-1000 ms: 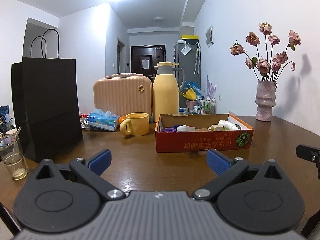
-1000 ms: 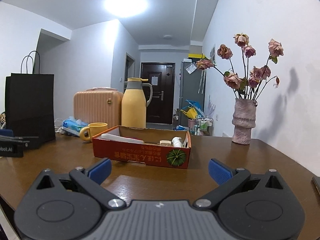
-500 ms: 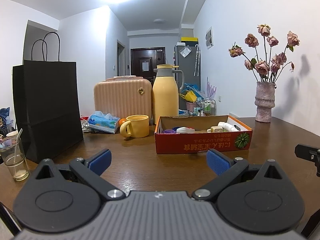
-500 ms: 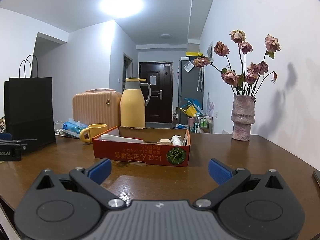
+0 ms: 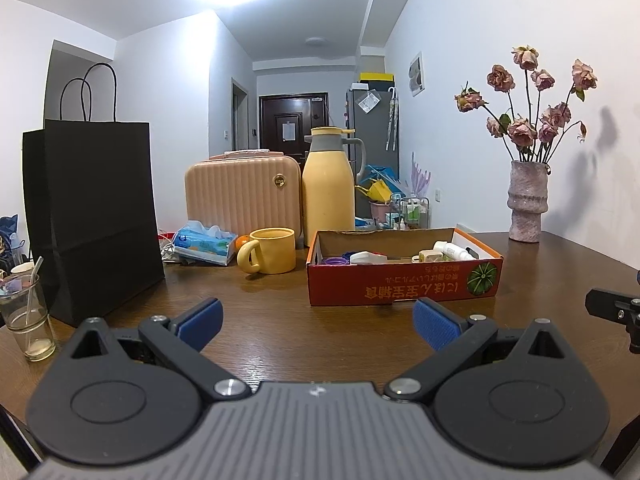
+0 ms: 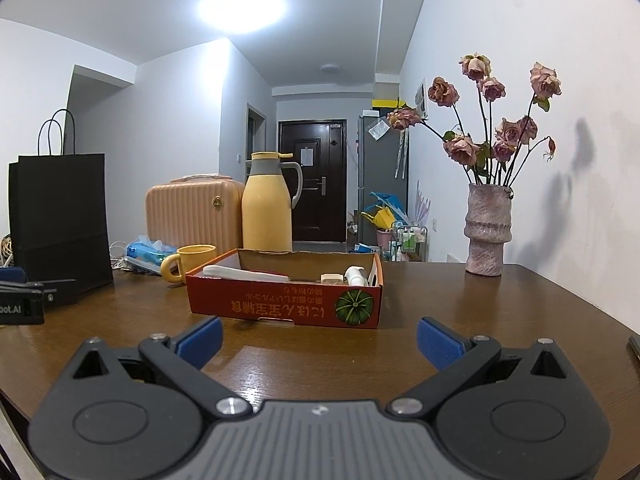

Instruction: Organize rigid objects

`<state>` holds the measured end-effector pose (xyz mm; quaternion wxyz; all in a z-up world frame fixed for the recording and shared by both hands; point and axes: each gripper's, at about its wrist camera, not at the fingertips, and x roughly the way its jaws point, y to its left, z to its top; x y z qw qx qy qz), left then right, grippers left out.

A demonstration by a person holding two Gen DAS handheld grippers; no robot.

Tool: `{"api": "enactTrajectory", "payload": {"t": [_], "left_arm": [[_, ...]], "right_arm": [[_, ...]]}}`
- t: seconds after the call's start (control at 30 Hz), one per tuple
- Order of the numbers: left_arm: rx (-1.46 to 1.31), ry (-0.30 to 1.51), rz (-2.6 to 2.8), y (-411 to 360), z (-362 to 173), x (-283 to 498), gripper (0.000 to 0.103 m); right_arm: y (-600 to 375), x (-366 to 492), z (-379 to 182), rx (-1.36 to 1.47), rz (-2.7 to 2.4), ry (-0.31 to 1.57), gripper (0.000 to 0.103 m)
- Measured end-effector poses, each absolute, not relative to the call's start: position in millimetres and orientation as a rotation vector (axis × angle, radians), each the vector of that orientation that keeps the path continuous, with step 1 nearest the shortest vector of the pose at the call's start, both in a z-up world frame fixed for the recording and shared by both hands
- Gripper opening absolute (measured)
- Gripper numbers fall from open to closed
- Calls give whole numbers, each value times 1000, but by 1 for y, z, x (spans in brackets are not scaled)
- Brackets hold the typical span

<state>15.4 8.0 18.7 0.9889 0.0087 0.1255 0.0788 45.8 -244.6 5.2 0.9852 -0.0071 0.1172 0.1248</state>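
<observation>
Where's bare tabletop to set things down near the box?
Bare wood lies between both grippers and the red cardboard box, and between box and vase. Crowded behind and beside the box: mug, thermos, tissue pack, black bag.

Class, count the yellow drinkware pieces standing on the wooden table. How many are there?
2. A yellow thermos jug stands behind the red cardboard box; a yellow mug sits left of the box. Others may be hidden behind the black bag.

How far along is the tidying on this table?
Some small items already lie in the red cardboard box. Nothing is in hand: the left tongs and right tongs are open and empty. The yellow mug and tissue pack stand outside the box.
</observation>
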Motion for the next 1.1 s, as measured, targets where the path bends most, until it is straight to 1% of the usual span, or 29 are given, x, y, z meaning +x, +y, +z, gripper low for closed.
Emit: {"api": "enactTrajectory", "payload": {"t": [1.1], "left_arm": [[32, 254, 166, 6, 14, 19, 103]], "right_arm": [[-238, 49, 1, -15, 260, 245, 103]]}}
